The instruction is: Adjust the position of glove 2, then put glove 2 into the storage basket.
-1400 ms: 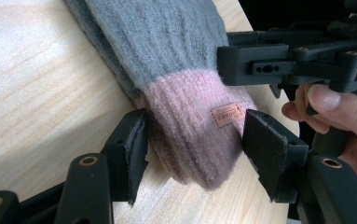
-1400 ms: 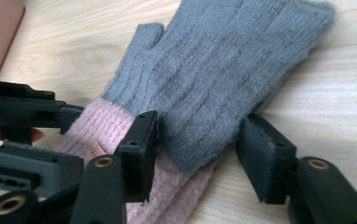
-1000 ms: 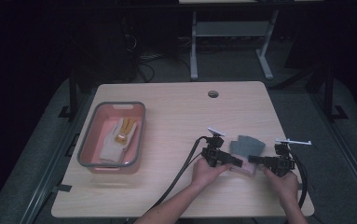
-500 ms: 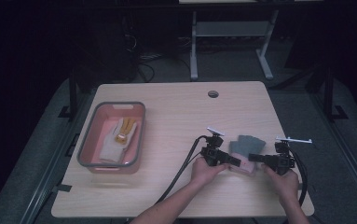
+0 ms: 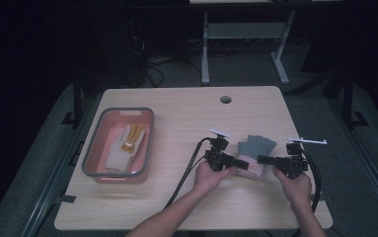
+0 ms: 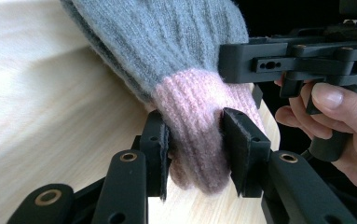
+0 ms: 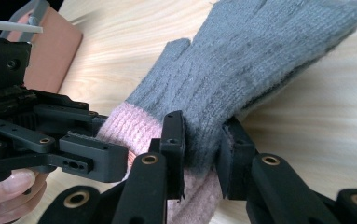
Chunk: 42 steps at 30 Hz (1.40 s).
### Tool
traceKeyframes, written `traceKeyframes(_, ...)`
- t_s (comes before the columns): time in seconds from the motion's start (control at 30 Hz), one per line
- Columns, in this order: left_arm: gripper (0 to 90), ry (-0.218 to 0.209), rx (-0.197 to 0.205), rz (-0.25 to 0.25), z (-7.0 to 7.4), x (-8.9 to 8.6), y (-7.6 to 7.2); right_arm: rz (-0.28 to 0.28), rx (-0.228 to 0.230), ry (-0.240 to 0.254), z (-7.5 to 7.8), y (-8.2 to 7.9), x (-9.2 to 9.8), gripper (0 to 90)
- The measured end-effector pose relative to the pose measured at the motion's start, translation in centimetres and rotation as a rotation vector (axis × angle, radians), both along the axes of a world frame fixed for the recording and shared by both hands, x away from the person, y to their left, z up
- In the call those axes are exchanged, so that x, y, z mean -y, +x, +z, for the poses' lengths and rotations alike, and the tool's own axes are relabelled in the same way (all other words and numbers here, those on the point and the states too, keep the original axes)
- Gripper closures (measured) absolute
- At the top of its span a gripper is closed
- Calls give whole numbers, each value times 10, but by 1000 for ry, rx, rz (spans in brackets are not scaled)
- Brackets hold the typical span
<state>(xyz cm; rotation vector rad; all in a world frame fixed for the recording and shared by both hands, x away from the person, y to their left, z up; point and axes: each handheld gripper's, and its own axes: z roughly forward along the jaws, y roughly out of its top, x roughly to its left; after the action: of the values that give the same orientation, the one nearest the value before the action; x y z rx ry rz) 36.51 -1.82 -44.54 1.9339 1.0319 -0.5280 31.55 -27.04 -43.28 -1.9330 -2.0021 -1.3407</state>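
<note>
Pale wooden tabletop [image 5: 176, 197] lies under our two claws. Our left gripper [image 6: 195, 140] has just closed and clamps the pink ribbed cuff of the grey knitted glove [image 6: 167, 42]; our right gripper [image 7: 203, 140] has also just closed and pinches the same glove beside the cuff, at the table's right. Well to the left sits a pink plastic bin [image 5: 97, 148] holding a cream and yellow glove [image 5: 125, 145].

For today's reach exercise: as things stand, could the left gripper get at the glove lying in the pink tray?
Probably not right away. The left gripper is shut on the pink cuff of the grey glove, which the right gripper also clamps. The table between it and the tray is bare, so releasing would free the way.
</note>
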Motion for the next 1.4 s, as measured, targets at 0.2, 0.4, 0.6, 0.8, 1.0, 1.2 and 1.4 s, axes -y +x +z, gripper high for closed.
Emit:
traceKeyframes(0.2, 620, -11, 19, 15, 10, -13, 1, 17, 16, 12, 9, 4, -10, 740)
traceKeyframes(0.4, 617, -11, 39, 27, 15, -22, 0, 33, 22, 17, 14, 8, -18, 740)
traceKeyframes(0.6, 616, -10, 50, 41, 19, -32, -1, 46, 25, 26, 17, 12, -27, 741)
traceKeyframes(0.8, 616, -14, 56, 48, 22, -42, 2, 61, 24, 29, 20, 17, -35, 741)
traceKeyframes(1.0, 616, -23, 65, 59, 26, -52, 3, 77, 41, 20, 28, 22, -45, 741)
traceKeyframes(1.2, 615, -24, 78, 77, 34, -63, 3, 97, 43, 24, 34, 27, -54, 741)
traceKeyframes(1.4, 614, -21, 98, 83, 42, -74, 3, 116, 51, 36, 40, 31, -64, 741)
